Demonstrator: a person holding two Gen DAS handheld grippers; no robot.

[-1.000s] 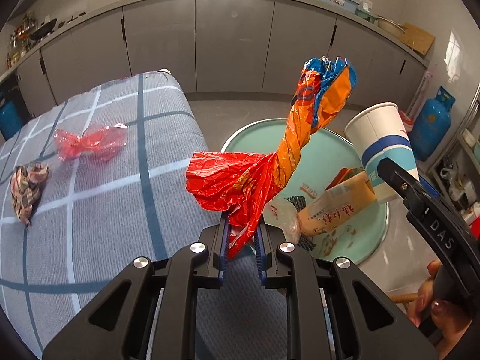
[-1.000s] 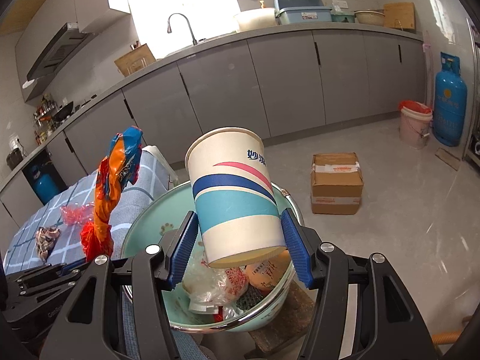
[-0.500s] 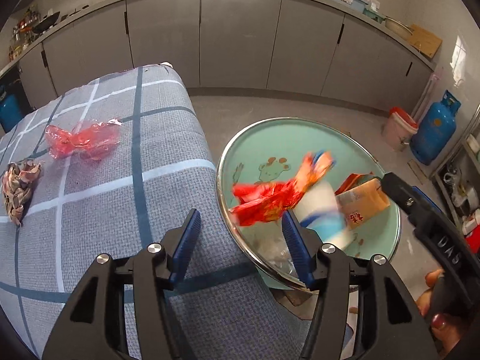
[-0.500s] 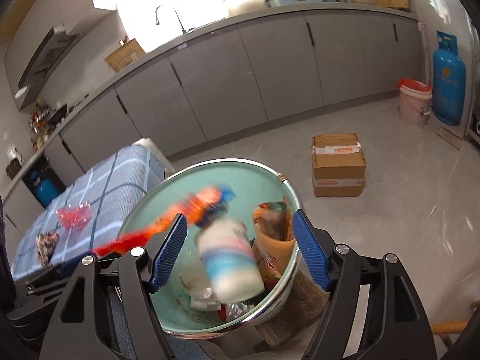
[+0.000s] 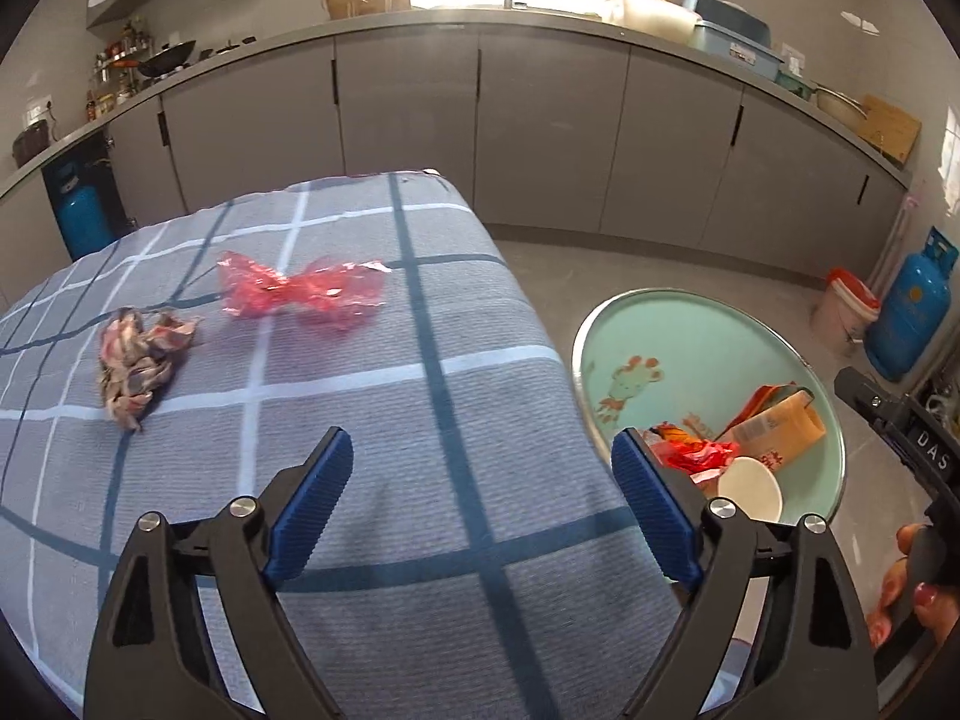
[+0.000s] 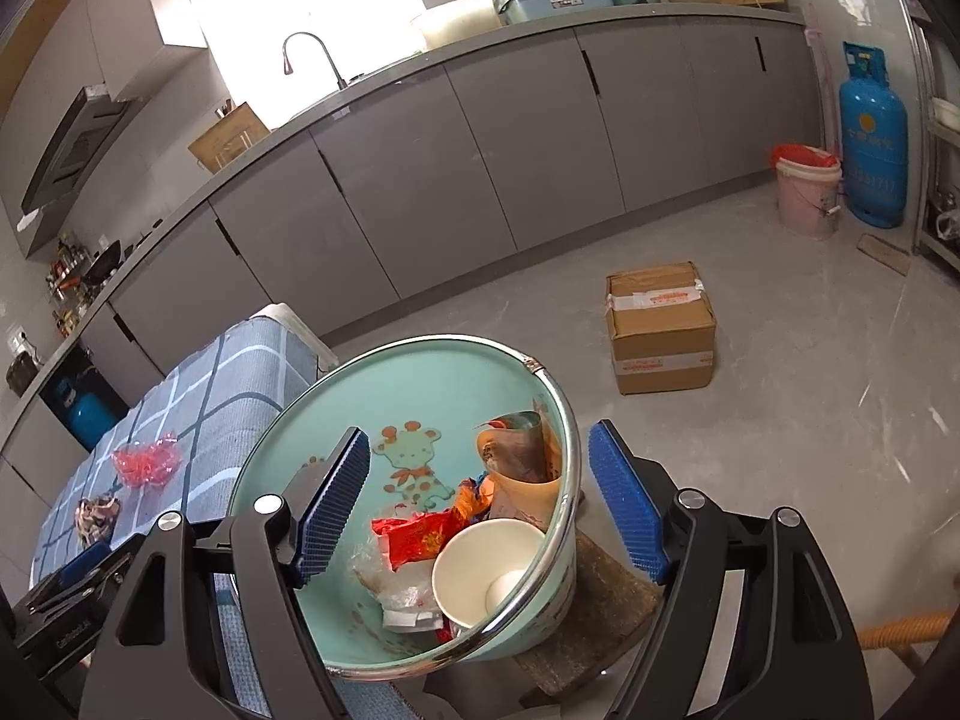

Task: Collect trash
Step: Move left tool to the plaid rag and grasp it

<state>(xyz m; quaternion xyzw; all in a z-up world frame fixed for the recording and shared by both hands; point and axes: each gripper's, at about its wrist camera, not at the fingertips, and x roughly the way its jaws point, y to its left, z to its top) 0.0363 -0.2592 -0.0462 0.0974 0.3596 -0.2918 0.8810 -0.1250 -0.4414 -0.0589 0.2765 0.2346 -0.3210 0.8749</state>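
My left gripper (image 5: 480,444) hangs over the blue checked tablecloth (image 5: 420,396), its jaws opening with nothing between them. Ahead of it on the cloth lie a pink cellophane wrapper (image 5: 300,294) and a crumpled patterned wrapper (image 5: 138,360). My right gripper (image 6: 478,435) is above the teal basin (image 6: 420,372), its jaws opening and holding nothing. Inside the basin lie a white paper cup (image 6: 486,570) on its side, a red-orange snack wrapper (image 6: 420,540), an orange packet (image 6: 522,480) and clear plastic scraps. The basin (image 5: 678,324) sits just off the table's right edge.
The basin rests on a brown block (image 6: 600,600) on the floor. A taped cardboard box (image 6: 660,330) stands beyond it, with a pink bucket (image 6: 807,186) and a blue gas cylinder (image 6: 870,138) farther right. Grey cabinets line the back. A hand (image 5: 918,594) grips the right tool.
The left gripper opened and let go of the red-orange wrapper, which fell into the basin, then swung left over the table. The right gripper released the paper cup, which now lies in the basin.
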